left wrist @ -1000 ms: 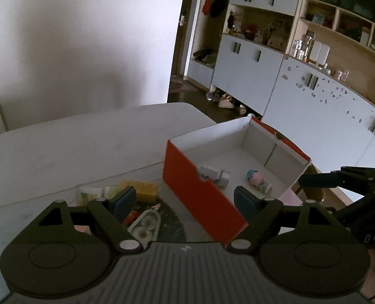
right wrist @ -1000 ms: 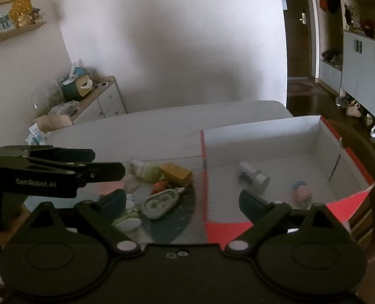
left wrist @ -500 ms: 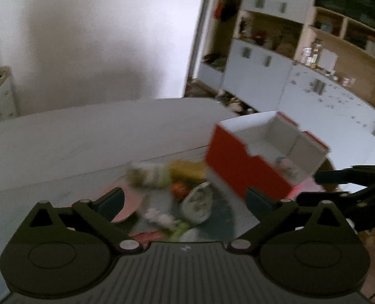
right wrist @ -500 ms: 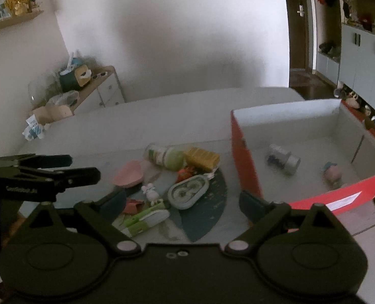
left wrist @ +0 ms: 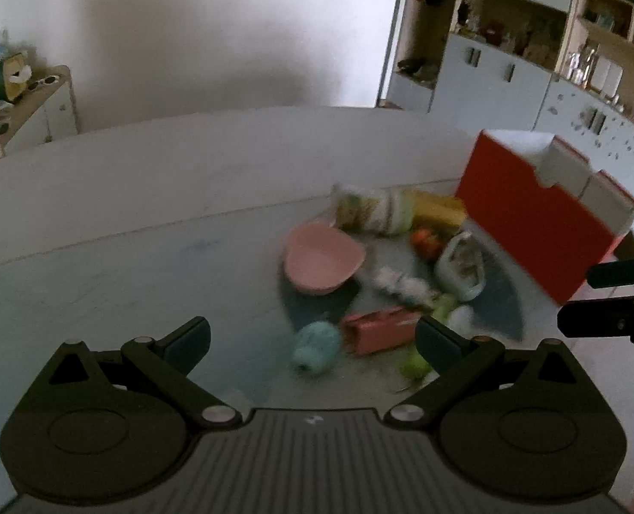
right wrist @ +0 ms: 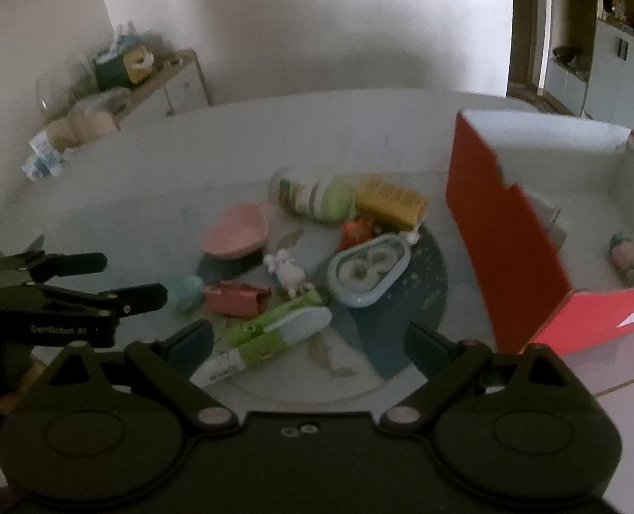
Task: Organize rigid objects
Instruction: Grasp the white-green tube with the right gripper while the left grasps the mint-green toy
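Note:
A pile of small objects lies on the table: a pink heart-shaped dish, a green-and-white bottle, a yellow box, a white oval case, a pink case, a teal ball, a green-white tube and a white figurine. The red box stands right of them with a pink toy inside. My left gripper is open and empty, above the teal ball. My right gripper is open and empty over the tube.
A low cabinet with clutter stands by the far wall at left. White cupboards and shelves line the right side. The left gripper shows at the left edge of the right wrist view.
Both grippers have swung left, away from the red box and toward the pile. The box has shifted to the right edge of both views. Both stay open and empty.

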